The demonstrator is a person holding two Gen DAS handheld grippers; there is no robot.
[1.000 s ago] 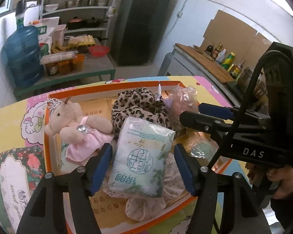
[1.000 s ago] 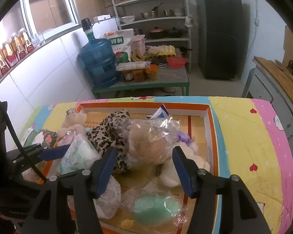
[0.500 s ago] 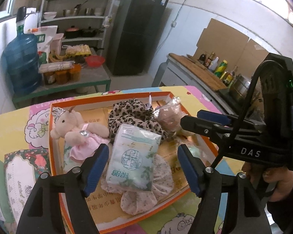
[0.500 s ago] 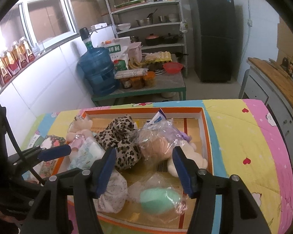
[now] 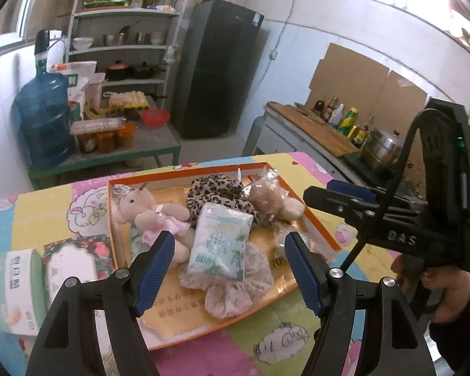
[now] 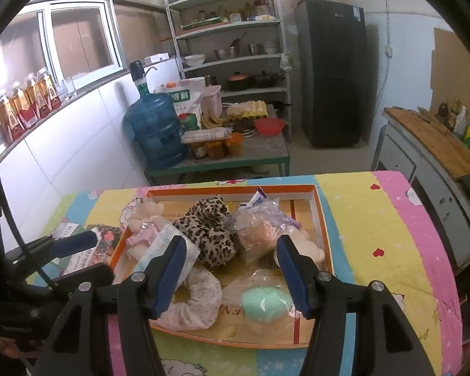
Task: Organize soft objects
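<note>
An orange-rimmed tray (image 5: 313,219) on the colourful table holds the soft things. A tissue pack (image 5: 219,244) lies on a floral cloth (image 5: 235,285). Around them are a pink-dress plush (image 5: 147,216), a leopard-print cloth (image 5: 216,194) and a bagged plush (image 5: 266,200). A bagged green sponge (image 6: 266,304) sits near the tray's front. My left gripper (image 5: 228,247) hovers open above the tissue pack, touching nothing. My right gripper (image 6: 232,247) hovers open above the leopard cloth (image 6: 210,232) and bagged plush (image 6: 257,232), empty.
Two tissue boxes (image 5: 18,285) (image 5: 75,263) lie on the table left of the tray. A low green table with a water jug (image 6: 156,131) stands beyond, with shelves and a dark fridge (image 6: 329,72) behind. A counter with bottles (image 5: 344,119) runs along the right.
Both grippers have lifted up and pulled back from the tray, so its contents look smaller and farther. The left jaws stand slightly wider. Nothing in the tray moved.
</note>
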